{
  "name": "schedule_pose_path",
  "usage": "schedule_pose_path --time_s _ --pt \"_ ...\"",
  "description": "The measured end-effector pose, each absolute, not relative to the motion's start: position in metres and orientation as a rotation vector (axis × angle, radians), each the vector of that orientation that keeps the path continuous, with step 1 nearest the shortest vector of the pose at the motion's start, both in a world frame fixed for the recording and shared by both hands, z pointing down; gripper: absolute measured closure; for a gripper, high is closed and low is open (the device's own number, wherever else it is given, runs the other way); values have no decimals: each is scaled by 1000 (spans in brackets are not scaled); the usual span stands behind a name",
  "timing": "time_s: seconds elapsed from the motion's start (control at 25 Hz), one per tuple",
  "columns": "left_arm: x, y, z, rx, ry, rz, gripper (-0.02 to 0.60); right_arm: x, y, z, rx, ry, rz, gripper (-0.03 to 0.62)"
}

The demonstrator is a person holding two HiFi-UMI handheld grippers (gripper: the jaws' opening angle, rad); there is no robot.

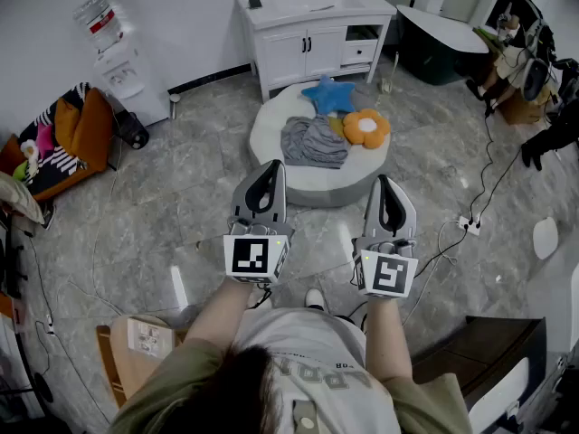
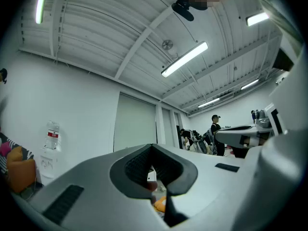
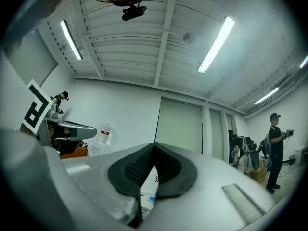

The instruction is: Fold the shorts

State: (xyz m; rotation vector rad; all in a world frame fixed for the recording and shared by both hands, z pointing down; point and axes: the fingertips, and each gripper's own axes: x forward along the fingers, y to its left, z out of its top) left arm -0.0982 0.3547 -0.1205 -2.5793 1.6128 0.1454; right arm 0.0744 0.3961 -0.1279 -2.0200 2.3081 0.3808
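Observation:
Grey shorts (image 1: pixel 314 141) lie crumpled on a round white ottoman (image 1: pixel 312 181) ahead of me, next to a blue star cushion (image 1: pixel 329 96) and an orange flower cushion (image 1: pixel 365 127). My left gripper (image 1: pixel 267 172) is held up in front of me, short of the ottoman, its jaws shut with nothing between them. My right gripper (image 1: pixel 389 186) hovers beside it at the same height, also shut and empty. In the left gripper view the left gripper (image 2: pixel 153 148) points slightly upward at the ceiling and far wall, and in the right gripper view the right gripper (image 3: pixel 154 148) does the same.
A white vanity cabinet (image 1: pixel 312 30) stands behind the ottoman. A water dispenser (image 1: pixel 127 70) is at the back left, a colourful beanbag (image 1: pixel 56 138) further left. Cables (image 1: pixel 470 215) trail over the grey floor on the right. A wooden stool (image 1: pixel 136 351) is near my left side.

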Motion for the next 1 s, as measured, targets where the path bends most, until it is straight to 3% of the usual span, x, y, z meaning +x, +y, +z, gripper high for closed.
schedule_pose_path --time_s 0.76,1.0 --pt "-84 343 -112 -2570 1637 112 572 88 384 -120 -2001 2341 388 595" --pt "-83 336 -100 -2600 1653 41 572 107 375 -112 -1964 2302 243 595"
